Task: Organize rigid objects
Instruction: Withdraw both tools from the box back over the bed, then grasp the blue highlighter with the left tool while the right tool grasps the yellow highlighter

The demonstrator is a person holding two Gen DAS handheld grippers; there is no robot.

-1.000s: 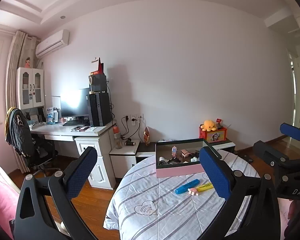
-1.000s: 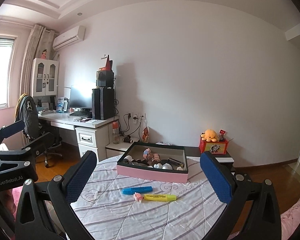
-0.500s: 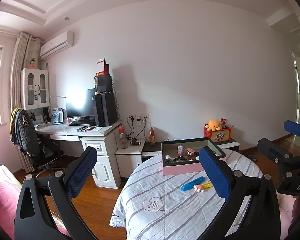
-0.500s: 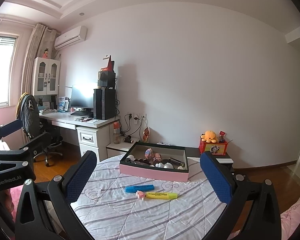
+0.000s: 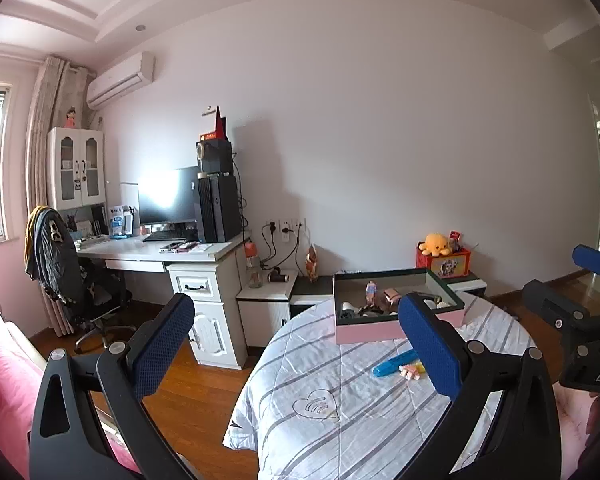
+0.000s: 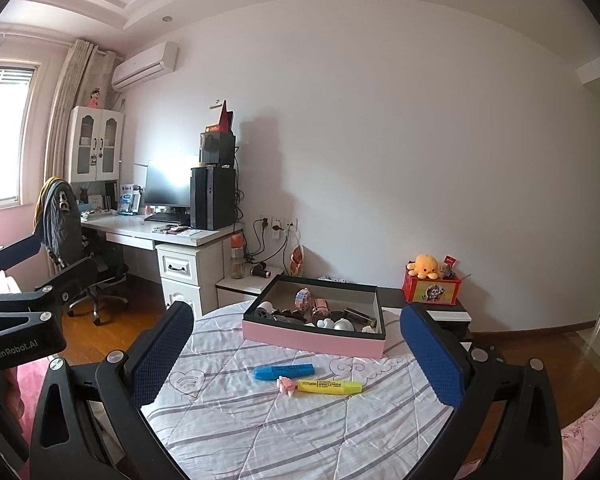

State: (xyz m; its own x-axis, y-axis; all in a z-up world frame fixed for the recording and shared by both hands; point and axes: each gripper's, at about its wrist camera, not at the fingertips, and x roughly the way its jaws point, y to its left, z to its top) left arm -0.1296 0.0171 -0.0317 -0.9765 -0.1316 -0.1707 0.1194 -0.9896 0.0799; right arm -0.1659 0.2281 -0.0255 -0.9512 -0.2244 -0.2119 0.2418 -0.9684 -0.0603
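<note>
From your left wrist view, the left tongs [image 5: 296,356] stand wide open with nothing between the pads. The blue marker [image 5: 396,362] lies ahead and to the right on the tabletop [image 5: 340,432], partly behind the right-hand pad, with its long axis slanting up toward the pink box [image 5: 374,331]. The small pink piece [image 5: 410,372] sits just beside it. You see one box, one blue marker and one pink piece here; the yellow marker is mostly hidden.

From your right wrist view, the right tongs [image 6: 296,360] also stand wide open and empty. The blue marker [image 6: 284,371], pink piece [image 6: 285,385] and yellow marker [image 6: 329,387] lie almost dead ahead between the pads, both markers running left to right across your line of approach. The pink box [image 6: 314,340] sits just beyond them. Count two markers, one pink piece, one box. Your right hand looks better placed for them; you would likely turn the tongs to close across a marker's width.
</note>
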